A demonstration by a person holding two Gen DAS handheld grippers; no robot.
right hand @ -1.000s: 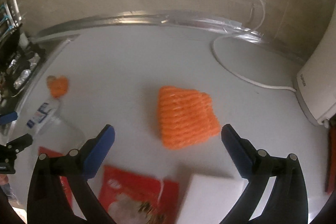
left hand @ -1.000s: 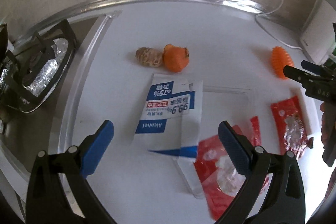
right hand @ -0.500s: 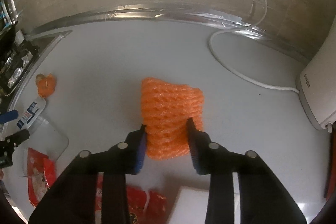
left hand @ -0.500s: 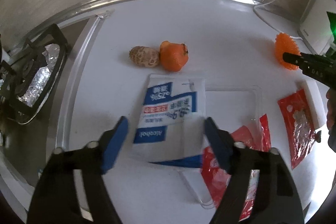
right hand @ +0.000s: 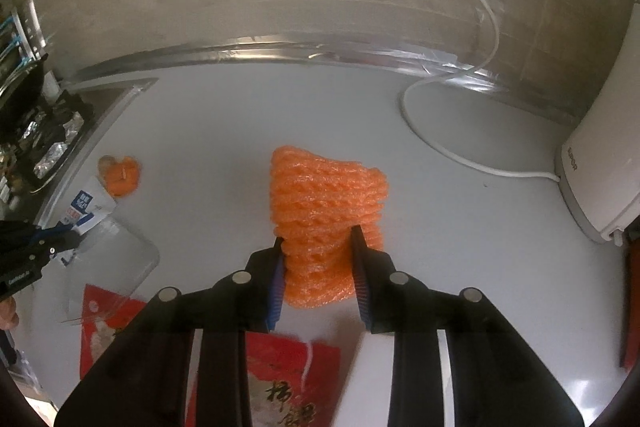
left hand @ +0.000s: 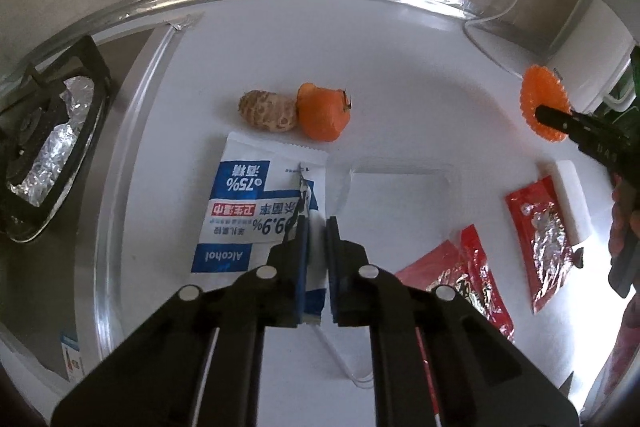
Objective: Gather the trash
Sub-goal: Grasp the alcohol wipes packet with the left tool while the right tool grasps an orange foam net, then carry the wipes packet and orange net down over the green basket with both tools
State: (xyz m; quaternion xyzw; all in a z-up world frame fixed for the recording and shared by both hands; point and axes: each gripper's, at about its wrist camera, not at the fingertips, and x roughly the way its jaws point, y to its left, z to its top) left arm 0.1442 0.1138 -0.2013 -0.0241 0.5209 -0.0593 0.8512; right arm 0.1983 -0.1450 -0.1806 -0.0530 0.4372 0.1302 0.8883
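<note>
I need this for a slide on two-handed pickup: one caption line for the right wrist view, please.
Right gripper shut on the orange foam net over a white counter.

The wipe packet (left hand: 256,215) is white with blue panels, a red label strip and white lettering, including "Alcohol" and "75%". The foam net (right hand: 326,223) is bright orange with a woven mesh pattern. The peel (left hand: 323,111) is solid orange, and the lump (left hand: 267,111) beside it is tan, mottled with brown. The snack wrappers (left hand: 544,231) are red with silvery foil patches; one (right hand: 288,383) carries dark brush characters. The tray (left hand: 400,187) is clear. The countertop (left hand: 400,67) is plain white. Both grippers, left (left hand: 318,227) and right (right hand: 318,243), are black with blue pads. The stove (left hand: 44,147) is black, lined with crinkled silver foil. The appliance (right hand: 600,167) and its cable (right hand: 460,155) are white.
</note>
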